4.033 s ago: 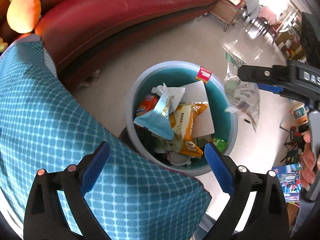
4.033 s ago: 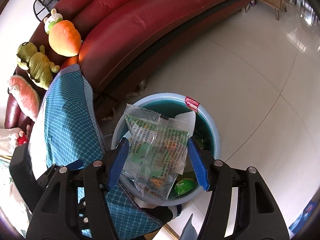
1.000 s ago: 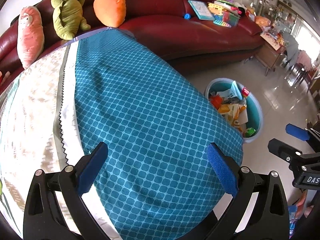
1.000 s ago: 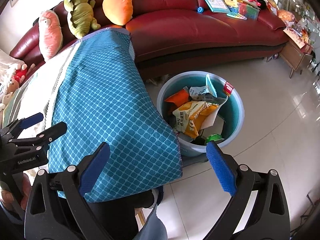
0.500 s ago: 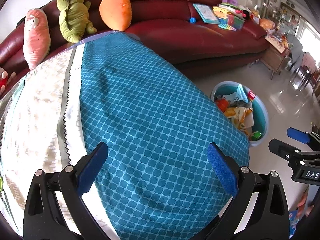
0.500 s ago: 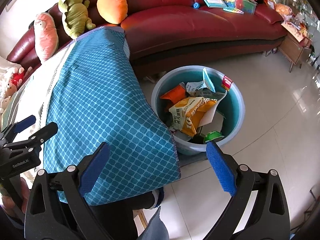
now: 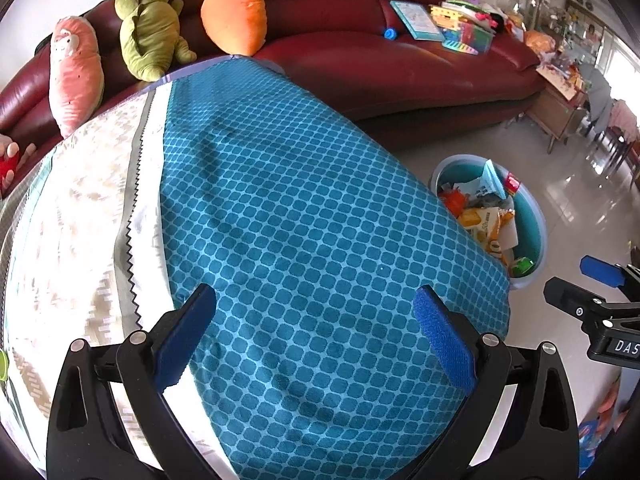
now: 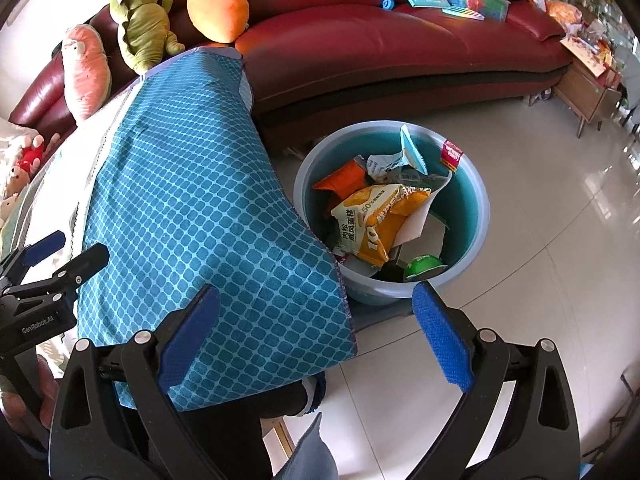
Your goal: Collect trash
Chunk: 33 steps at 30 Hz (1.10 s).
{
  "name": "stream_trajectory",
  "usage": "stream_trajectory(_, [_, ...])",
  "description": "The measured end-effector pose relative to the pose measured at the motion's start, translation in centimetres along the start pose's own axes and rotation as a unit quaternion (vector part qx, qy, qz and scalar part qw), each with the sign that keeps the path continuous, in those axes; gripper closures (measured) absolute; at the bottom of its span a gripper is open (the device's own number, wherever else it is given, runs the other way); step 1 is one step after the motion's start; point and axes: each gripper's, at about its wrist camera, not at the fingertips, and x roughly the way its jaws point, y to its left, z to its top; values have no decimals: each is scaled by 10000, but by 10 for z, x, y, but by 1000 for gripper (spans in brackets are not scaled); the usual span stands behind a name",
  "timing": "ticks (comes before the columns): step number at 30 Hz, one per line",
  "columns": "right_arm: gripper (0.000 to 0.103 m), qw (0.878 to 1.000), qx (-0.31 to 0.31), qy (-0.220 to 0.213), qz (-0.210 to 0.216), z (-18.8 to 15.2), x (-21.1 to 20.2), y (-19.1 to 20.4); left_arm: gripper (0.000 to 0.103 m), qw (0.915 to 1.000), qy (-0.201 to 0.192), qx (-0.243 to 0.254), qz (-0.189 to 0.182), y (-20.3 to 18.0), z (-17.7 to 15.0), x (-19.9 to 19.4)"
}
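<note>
Holding: both your tongs hang spread wide with nothing between the pads.
Left tongs: you have them over the worktop, above its teal checked cloth; the blue pads are well apart and grip nothing.
Right tongs: you have them past the worktop's near corner, one pad over the cloth edge, the other over the floor; equally wide, equally empty.
Bin: a round bin, grey-blue outside and teal within, stands on the floor just beside the worktop's edge and in front of the red sofa.
Trash: it lies in the bin. You can see a yellow packet on top, an orange wrapper behind it, a light blue wrapper standing up at the far side, white paper and something green and round low at the near wall, perhaps a lid; the view is too small to tell.
Red label: it sits on the bin's far rim.
Worktop: no loose wrapper shows on the teal cloth from either camera; a pale patterned strip runs along its left side.
Sofa: plush toys, among them a carrot, a green one and a pink one, lean on the back; books and toys lie on the seat further right.
</note>
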Motion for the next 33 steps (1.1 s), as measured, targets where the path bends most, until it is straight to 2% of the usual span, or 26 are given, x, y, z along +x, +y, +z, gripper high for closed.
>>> stream_trajectory(25, [10,10000,-6,47,-34,1,6,-1,4,9999,115,6,73,1,-1,7])
stream_trajectory(33, [10,10000,-7,45,-31,2,6,-1,4,9996,269,-30,10,1,0,12])
